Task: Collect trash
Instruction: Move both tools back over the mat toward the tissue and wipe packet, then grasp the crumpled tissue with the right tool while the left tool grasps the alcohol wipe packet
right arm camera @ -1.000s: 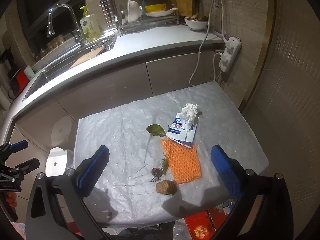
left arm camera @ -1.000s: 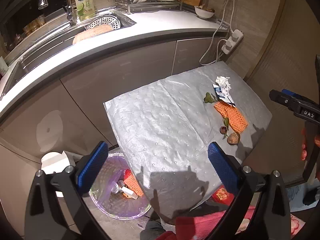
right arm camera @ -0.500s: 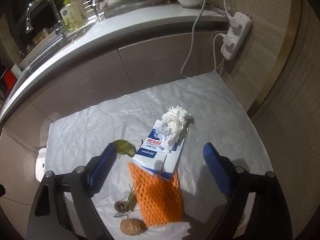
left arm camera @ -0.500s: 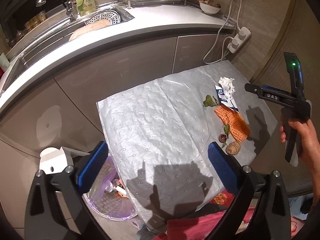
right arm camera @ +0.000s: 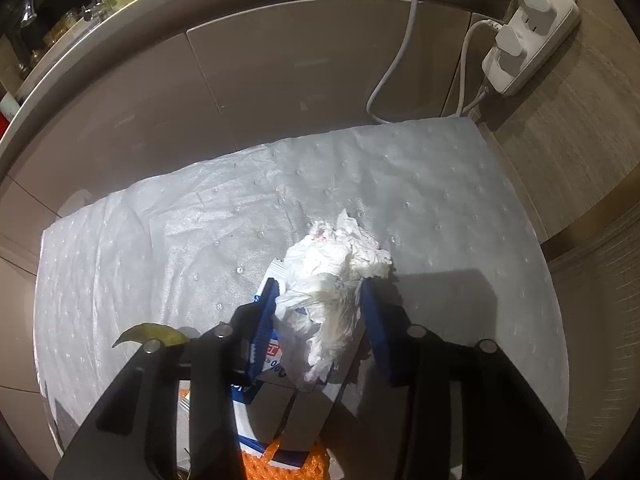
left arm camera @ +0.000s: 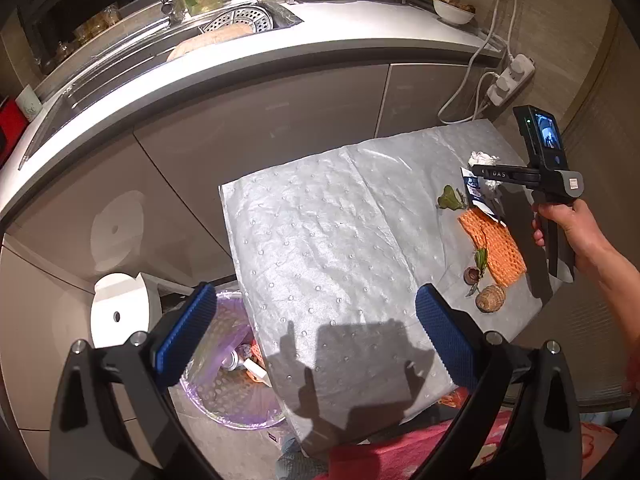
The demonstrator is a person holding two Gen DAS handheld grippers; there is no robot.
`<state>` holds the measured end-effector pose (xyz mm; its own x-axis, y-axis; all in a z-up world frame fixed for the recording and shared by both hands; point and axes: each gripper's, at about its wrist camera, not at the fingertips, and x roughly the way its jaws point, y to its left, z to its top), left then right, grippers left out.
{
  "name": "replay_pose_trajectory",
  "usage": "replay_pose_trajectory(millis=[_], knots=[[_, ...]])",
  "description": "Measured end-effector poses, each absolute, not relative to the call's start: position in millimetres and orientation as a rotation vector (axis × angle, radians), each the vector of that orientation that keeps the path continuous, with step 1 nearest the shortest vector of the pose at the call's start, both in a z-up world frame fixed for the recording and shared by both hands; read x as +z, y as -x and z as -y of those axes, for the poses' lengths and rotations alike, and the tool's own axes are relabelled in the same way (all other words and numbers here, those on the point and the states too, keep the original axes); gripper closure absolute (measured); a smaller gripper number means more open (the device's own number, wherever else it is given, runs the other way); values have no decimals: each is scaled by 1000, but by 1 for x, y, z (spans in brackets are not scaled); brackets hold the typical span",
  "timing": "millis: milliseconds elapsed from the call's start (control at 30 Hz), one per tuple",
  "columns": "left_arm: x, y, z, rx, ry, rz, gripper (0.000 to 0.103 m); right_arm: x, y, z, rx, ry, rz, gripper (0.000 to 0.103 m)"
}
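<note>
A crumpled white tissue [right arm camera: 332, 276] lies on a blue-and-white packet [right arm camera: 276, 354] on the grey padded table [right arm camera: 160, 240]. My right gripper [right arm camera: 320, 292] is down around the tissue, its blue pads touching both sides of it. In the left wrist view the right gripper [left arm camera: 486, 171] sits over the tissue [left arm camera: 482, 157]. An orange net [left arm camera: 492, 246], a green leaf [left arm camera: 448, 199], a small dark fruit [left arm camera: 471, 275] and a brown husk [left arm camera: 490, 298] lie nearby. My left gripper [left arm camera: 312, 332] is open and empty above the table's near left edge.
A bin lined with a purple bag [left arm camera: 224, 384] holding trash stands on the floor left of the table. A white stool [left arm camera: 118, 312] is beside it. A power strip [right arm camera: 528, 28] with cables hangs on the wall behind. Kitchen counter and sink [left arm camera: 224, 32] at the back.
My right gripper has dropped down onto the tissue and narrowed around it. My left gripper has drifted slightly and stayed open.
</note>
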<state>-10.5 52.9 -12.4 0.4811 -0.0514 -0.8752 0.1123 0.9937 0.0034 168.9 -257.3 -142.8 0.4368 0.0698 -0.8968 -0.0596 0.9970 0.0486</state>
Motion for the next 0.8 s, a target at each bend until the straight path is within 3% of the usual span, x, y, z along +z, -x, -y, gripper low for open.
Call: replay_pose_trajectory(millis=[200,800], knots=[[-14,7,-42,-155,-76,-1058,8,-129,-162,268,92,-48,-1076,76],[-55,-61,82,-441,28,-1147,8,-59,-68,333,81,-206,-938,76]])
